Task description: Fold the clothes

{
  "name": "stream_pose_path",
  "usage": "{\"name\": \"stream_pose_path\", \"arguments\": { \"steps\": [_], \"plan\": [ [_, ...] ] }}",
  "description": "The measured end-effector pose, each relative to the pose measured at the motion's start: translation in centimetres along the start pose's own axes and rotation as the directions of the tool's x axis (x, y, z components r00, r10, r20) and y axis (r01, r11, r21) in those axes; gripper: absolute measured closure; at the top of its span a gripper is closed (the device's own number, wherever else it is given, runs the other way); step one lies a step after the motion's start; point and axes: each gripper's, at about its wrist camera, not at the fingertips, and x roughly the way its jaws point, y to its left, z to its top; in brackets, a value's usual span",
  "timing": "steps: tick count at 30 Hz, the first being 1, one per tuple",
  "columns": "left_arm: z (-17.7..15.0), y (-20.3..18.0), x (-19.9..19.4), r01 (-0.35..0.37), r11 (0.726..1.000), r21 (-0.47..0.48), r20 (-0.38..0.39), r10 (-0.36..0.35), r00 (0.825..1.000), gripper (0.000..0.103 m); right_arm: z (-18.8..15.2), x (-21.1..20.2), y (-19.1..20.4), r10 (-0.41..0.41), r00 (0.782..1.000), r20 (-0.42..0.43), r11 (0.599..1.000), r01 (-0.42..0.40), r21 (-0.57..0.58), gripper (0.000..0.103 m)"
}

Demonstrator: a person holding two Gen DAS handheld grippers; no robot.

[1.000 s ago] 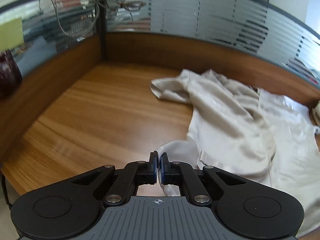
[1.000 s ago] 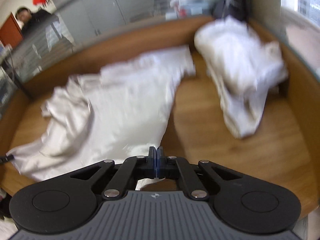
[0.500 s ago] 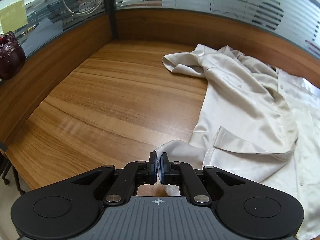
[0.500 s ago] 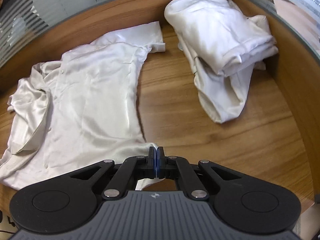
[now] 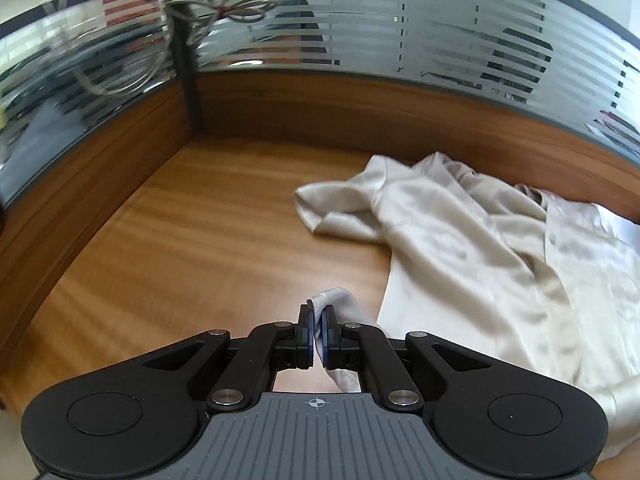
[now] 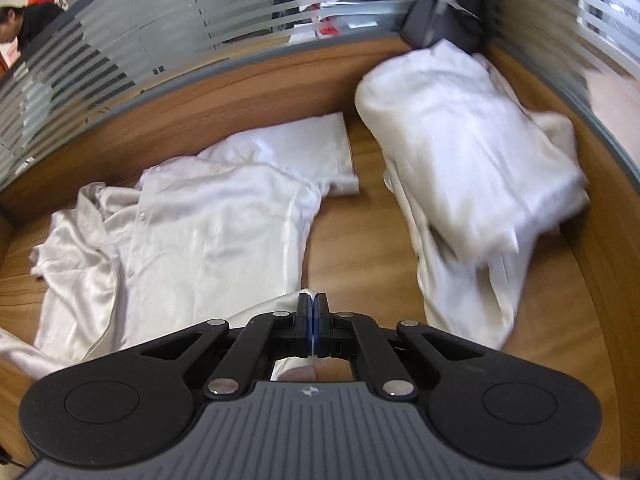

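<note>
A cream satin shirt (image 5: pixel 472 248) lies spread on the wooden desk (image 5: pixel 192 248), its buttoned front up and one sleeve crumpled at the far left. My left gripper (image 5: pixel 318 322) is shut on the shirt's near hem corner, with a fold of cloth poking up between the pads. The right wrist view shows the same shirt (image 6: pixel 208 232) from its other side. My right gripper (image 6: pixel 312 312) is shut on the hem corner nearest it, cloth trailing off to the left under the fingers.
A pile of other pale garments (image 6: pixel 472 168) lies at the desk's far right corner. Wooden partition walls (image 5: pixel 360 116) topped with striped glass enclose the desk on three sides. Cables (image 5: pixel 224 12) hang over the back left corner. A person (image 6: pixel 24 24) sits beyond the glass.
Both grippers have moved across the desk with the hem corners still pinched. The shirt has been drawn out flatter and lies farther from both cameras than half a second ago.
</note>
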Motion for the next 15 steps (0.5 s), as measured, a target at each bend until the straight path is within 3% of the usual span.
{"name": "stream_pose_path", "arguments": {
  "steps": [15],
  "plan": [
    [7.1, -4.4, 12.2, -0.009, 0.998, 0.069, -0.136, 0.019, 0.99, 0.093, 6.7, 12.2, 0.4, -0.1, 0.982, -0.161, 0.994, 0.091, -0.065, 0.1]
  ]
}}
